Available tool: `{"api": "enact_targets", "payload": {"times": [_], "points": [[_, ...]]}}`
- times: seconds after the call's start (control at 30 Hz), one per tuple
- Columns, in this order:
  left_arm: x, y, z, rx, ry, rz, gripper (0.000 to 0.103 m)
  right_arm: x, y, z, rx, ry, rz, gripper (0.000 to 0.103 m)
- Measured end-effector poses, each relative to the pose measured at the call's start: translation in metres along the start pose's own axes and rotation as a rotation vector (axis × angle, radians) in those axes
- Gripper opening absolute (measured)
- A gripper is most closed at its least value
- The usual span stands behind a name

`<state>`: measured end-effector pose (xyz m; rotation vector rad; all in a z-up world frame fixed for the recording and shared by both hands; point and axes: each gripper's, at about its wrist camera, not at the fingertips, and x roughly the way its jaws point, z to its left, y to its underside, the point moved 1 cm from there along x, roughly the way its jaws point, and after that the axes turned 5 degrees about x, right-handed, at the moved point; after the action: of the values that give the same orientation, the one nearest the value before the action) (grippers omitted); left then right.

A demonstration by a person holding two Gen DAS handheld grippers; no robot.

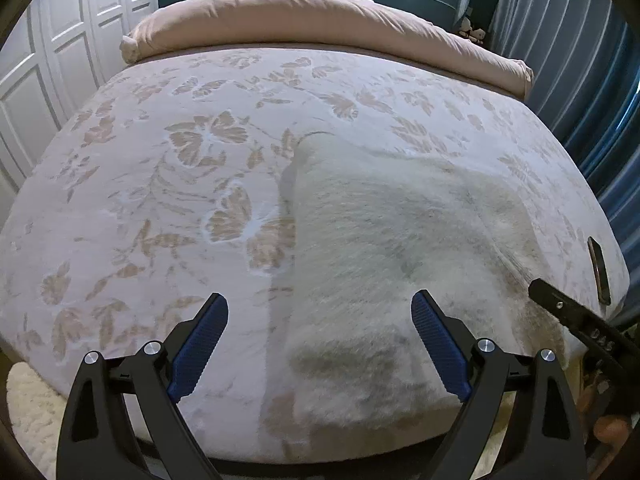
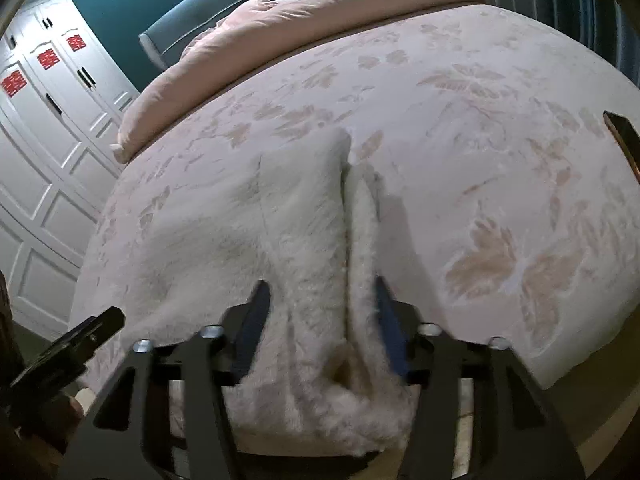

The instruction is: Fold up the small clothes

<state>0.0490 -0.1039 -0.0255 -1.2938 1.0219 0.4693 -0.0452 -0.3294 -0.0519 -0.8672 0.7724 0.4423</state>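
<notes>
A white fluffy garment point(image 1: 384, 248) lies on the floral bedspread point(image 1: 160, 184), near the bed's front edge. My left gripper point(image 1: 320, 312) is open and empty, with its right finger over the garment's left part and its left finger over bare bedspread. In the right wrist view the garment point(image 2: 304, 232) is bunched into a raised fold. My right gripper point(image 2: 320, 300) has its jaws closed around that thick fold at the garment's right edge and grips it. The right gripper's tip shows in the left wrist view point(image 1: 560, 304), and the left gripper's tip in the right wrist view point(image 2: 92, 328).
A rolled pink duvet point(image 1: 320, 20) lies along the head of the bed. A dark phone point(image 1: 599, 276) rests at the bed's right edge, also in the right wrist view point(image 2: 624, 140). White wardrobe doors point(image 2: 48, 128) stand to the left, blue curtains point(image 1: 592, 80) to the right.
</notes>
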Motion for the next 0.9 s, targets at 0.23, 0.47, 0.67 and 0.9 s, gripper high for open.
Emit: {"api": "enact_targets", "payload": {"times": [0.23,0.47,0.67,0.9], "points": [[-0.019,0.005,0.001,-0.003,0.003,-0.02,0.09,-0.081,-0.033,0.048,-0.074,-0.349,-0.172,0.014],[-0.003,0.006,-0.015,0.029,-0.008,0.007,0.09,0.015,0.007,-0.029,0.069,-0.065,0.073,0.018],[0.028,0.01,-0.012,-0.027,0.001,0.089,0.092,0.002,0.003,-0.022,0.042,-0.006,0.0,0.057],[0.059,0.008,-0.011,-0.021,0.047,0.131,0.098,0.04,0.01,-0.038,0.112,-0.069,0.094,0.073]]}}
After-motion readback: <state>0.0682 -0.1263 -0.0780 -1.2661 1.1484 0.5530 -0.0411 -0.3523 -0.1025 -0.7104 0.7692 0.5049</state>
